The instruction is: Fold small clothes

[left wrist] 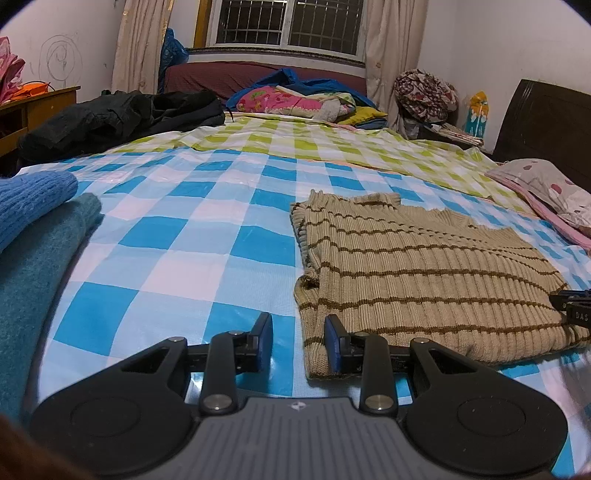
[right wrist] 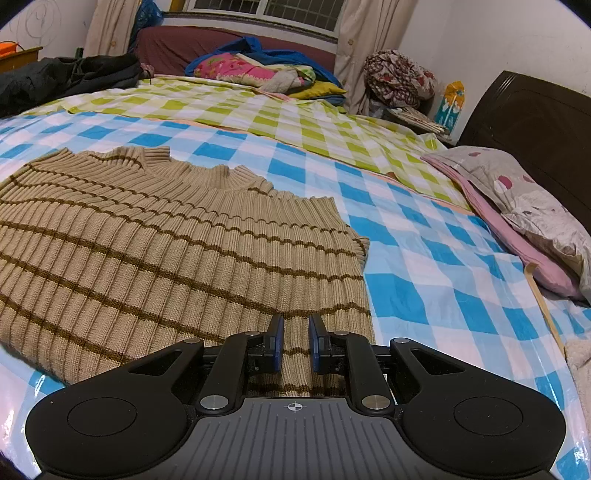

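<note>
Bed (left wrist: 207, 229) covered with blue-and-white checked sheet; green-and-white checked sheet (left wrist: 295, 142) laid across far half. Barred window (left wrist: 288, 22) at far wall, curtains (left wrist: 136, 44) either side. Dark headboard (left wrist: 546, 122) on right, flowered pillow (right wrist: 524, 206) beside it. Black garment (left wrist: 110, 118) heaped at far left of bed; mixed pile of coloured bedding (left wrist: 295, 101) at far centre. Wooden cabinet (left wrist: 33, 107) against left wall. Thin wooden stick (right wrist: 543, 302) lying near pillow, right wrist view only.

Beige striped knit vest (left wrist: 417, 273) spread flat on blue checked sheet, neck toward window, hem toward cameras, left side edge doubled under or bunched. Stack of folded knitwear at left margin of left wrist view: blue sweater (left wrist: 29, 199) resting on teal sweater (left wrist: 33, 266), well apart from vest.

Left gripper (left wrist: 298, 343) low at vest's near-left corner. Fingers parted with moderate gap, holding nothing; right finger (left wrist: 334, 343) over or against vest's edge, contact not determinable; left finger over bare sheet.

Right gripper (right wrist: 296, 345) over vest's hem near its right side. Fingers (right wrist: 277, 343) parted by narrow gap, striped knit visible between them; not clamped on fabric as far as seen, contact with fabric beneath not determinable. Tip of right gripper also visible at right edge of left wrist view, at vest's hem.
</note>
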